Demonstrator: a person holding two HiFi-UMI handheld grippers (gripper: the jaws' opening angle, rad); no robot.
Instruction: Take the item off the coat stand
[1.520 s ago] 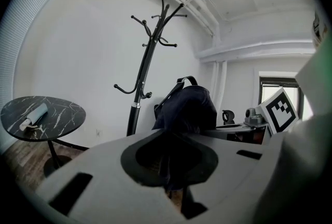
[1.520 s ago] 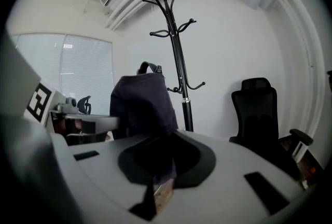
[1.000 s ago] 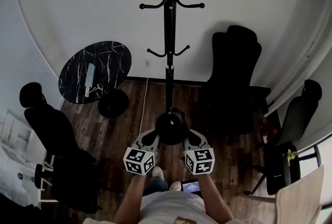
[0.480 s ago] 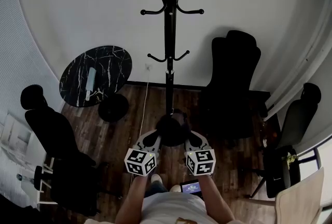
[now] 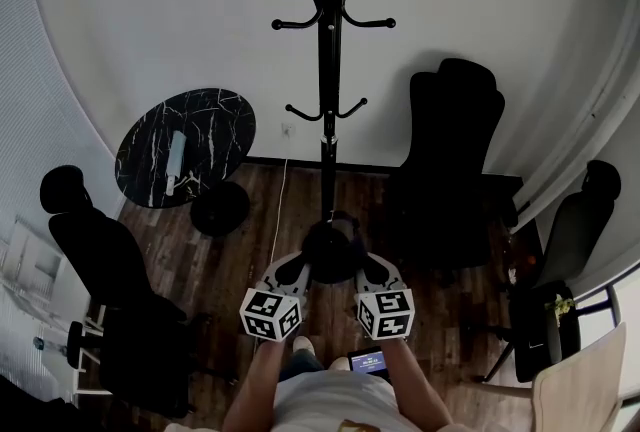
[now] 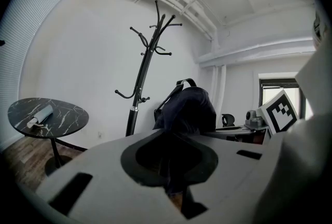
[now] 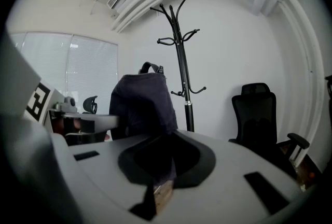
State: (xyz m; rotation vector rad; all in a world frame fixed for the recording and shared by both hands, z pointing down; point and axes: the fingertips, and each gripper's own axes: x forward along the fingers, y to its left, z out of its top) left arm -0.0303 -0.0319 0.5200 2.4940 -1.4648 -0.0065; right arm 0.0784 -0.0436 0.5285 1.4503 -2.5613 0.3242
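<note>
Holding the bag (image 5: 332, 250) from both sides, with left gripper (image 5: 303, 267) and right gripper (image 5: 362, 267), low and near, in front of the foot of the coat stand (image 5: 326, 120). Already off the hooks, with every prong bare, upper and lower.

In the left gripper view: left gripper (image 6: 174, 176) pinched shut on a fold of dark fabric. Just beyond the jaws, the bag (image 6: 188, 109), bulging, with a carry loop on top. Farther off to the left, the coat stand (image 6: 146, 67), apart from the bag.

In the right gripper view: right gripper (image 7: 165, 166) likewise clamped on dark cloth, almost fully closed. Just past the jaws, the bag (image 7: 141, 103). Behind it and to the right, the coat stand (image 7: 181, 62).

Against a second ago: same grip, same spacing between the two marker cubes. Tipped slightly since then in the head view, so stand, table and chairs sit a little lower in the picture. Drawn a touch nearer the person, bag and grippers together. Practically still over the last half second.

Around: far left, a round marble table (image 5: 185, 142) with a pale object (image 5: 175, 150) lying on it. Right of the stand, a tall black office chair (image 5: 450, 150). Near left, another black chair (image 5: 100, 250). Underneath, dark wooden floor (image 5: 230, 260).
</note>
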